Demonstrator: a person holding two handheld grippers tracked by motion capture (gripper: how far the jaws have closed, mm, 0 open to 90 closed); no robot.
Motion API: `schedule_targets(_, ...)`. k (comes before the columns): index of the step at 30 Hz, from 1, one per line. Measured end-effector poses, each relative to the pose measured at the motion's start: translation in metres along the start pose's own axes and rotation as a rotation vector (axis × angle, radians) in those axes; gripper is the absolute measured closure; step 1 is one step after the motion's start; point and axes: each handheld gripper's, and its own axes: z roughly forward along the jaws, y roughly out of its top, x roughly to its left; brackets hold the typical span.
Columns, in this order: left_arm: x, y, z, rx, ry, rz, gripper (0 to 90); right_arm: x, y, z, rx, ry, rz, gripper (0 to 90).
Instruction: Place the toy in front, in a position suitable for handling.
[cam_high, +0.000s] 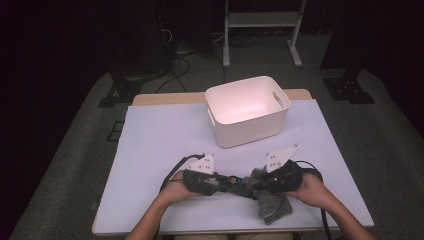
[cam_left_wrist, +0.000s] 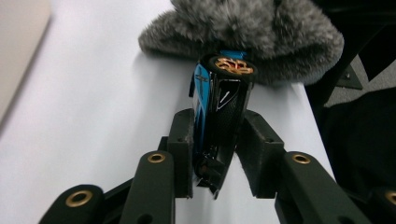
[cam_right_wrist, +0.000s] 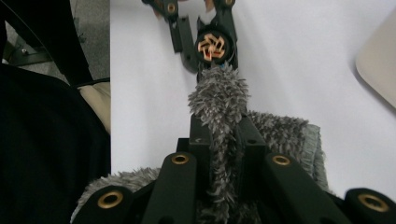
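White table (cam_high: 150, 150) — left claw (cam_left_wrist: 219, 154) grips toy car (cam_left_wrist: 222, 107), right claw (cam_right_wrist: 222, 154) pinches grey cloth (cam_right_wrist: 219, 102).

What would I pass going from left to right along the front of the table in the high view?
Person's left hand → left claw gripping a blue and black toy car → grey fuzzy cloth, pinched by the right claw → person's right hand.

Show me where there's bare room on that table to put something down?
Free: the sheet left of the bin, and the strip right of it. Crowded: the near middle, where both grippers, left and right, hold toy car and cloth.
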Motion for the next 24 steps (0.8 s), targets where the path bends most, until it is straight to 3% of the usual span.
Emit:
schedule_targets(5, 0.001, 0.015, 0.004, -0.009, 0.004, 0.025, 65.5, -0.003, -0.023, -0.014, -0.004, -0.046, 0.046, 80.1)
schedule_targets(6, 0.002, 0.023, 0.007, -0.026, -0.004, 0.026, 65.5, -0.005, -0.030, -0.018, -0.018, -0.056, 0.075, 80.1)
schedule_targets(9, 0.003, 0.028, 0.009, -0.044, -0.008, 0.023, 64.9, -0.005, -0.037, -0.020, -0.044, -0.057, 0.099, 80.0)
schedule_targets(12, 0.002, 0.034, 0.011, -0.041, -0.002, 0.045, 65.5, -0.005, -0.043, -0.023, -0.063, -0.064, 0.113, 79.8)
schedule_targets(13, 0.003, 0.038, 0.011, -0.027, -0.002, 0.022, 66.2, -0.007, -0.045, -0.023, -0.090, -0.058, 0.129, 79.8)
schedule_targets(19, 0.003, 0.046, 0.008, 0.000, 0.015, 0.048, 66.9, -0.013, -0.038, -0.021, -0.158, -0.016, 0.146, 79.9)
schedule_targets(20, 0.004, 0.047, 0.006, 0.006, 0.021, 0.054, 67.4, -0.015, -0.031, -0.018, -0.175, -0.012, 0.136, 79.8)
schedule_targets(21, 0.005, 0.050, -0.001, -0.024, 0.009, 0.050, 69.0, -0.015, -0.027, -0.017, -0.188, -0.011, 0.132, 79.8)
schedule_targets(24, 0.006, 0.054, -0.008, -0.012, 0.021, 0.057, 69.6, -0.019, -0.016, -0.011, -0.201, 0.008, 0.117, 79.8)
